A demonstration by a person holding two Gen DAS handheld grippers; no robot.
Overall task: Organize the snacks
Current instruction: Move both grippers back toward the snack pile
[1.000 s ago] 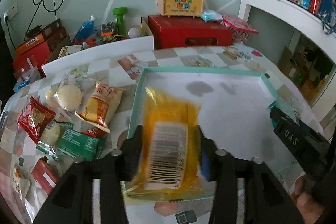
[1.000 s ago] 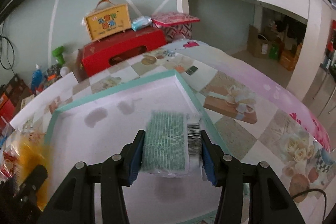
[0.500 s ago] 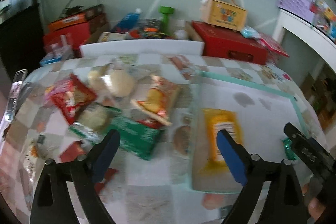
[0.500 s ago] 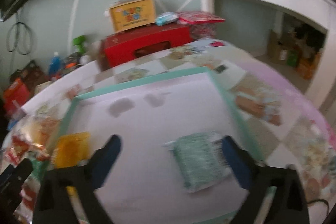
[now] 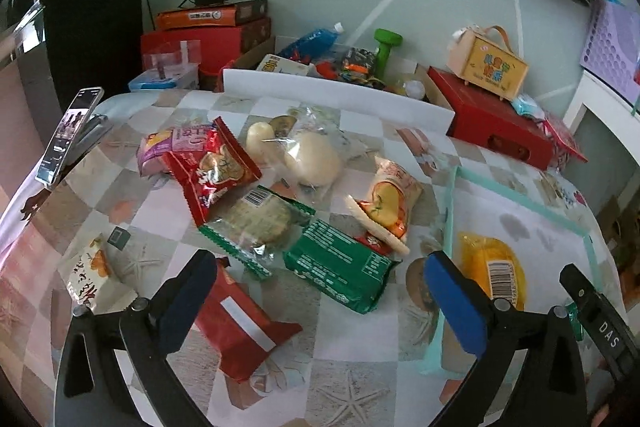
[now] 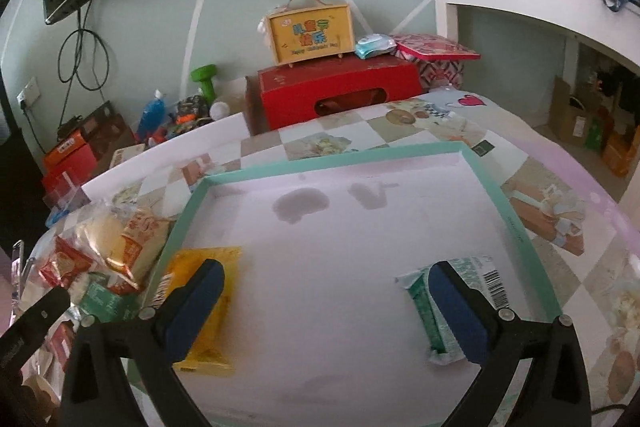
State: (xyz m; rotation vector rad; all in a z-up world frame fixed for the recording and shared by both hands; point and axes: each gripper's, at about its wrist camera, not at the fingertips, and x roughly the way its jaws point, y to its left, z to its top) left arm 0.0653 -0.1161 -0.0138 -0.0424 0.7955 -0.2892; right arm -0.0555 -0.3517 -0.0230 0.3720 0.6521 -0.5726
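A shallow tray with a teal rim (image 6: 320, 163) lies on the patterned table. In it rest a yellow packet (image 6: 230, 287) at the left and a teal-green packet (image 6: 476, 271) at the right. My right gripper (image 6: 326, 271) hangs open above the tray floor between them, touching neither. My left gripper (image 5: 314, 267) is over the loose snack pile left of the tray (image 5: 452, 195), its jaws opening with nothing gripped; a dark green packet (image 5: 340, 263) lies on the table under the gap. A red packet (image 5: 240, 323) lies by its left finger, and the yellow packet (image 5: 492, 263) beyond its right finger.
More snacks crowd the table: a red bag (image 5: 212, 171), wrapped buns (image 5: 312, 159), an orange packet (image 5: 392, 203), a biscuit packet (image 5: 260, 219). A phone on a stand (image 5: 68, 135) is at the left edge. A red box (image 6: 340, 91) and a yellow case (image 6: 312, 35) stand behind.
Both grippers opened and let go: the yellow and teal-green packets now lie in the tray. The left gripper swung left over the snack pile; the right drew back a little.
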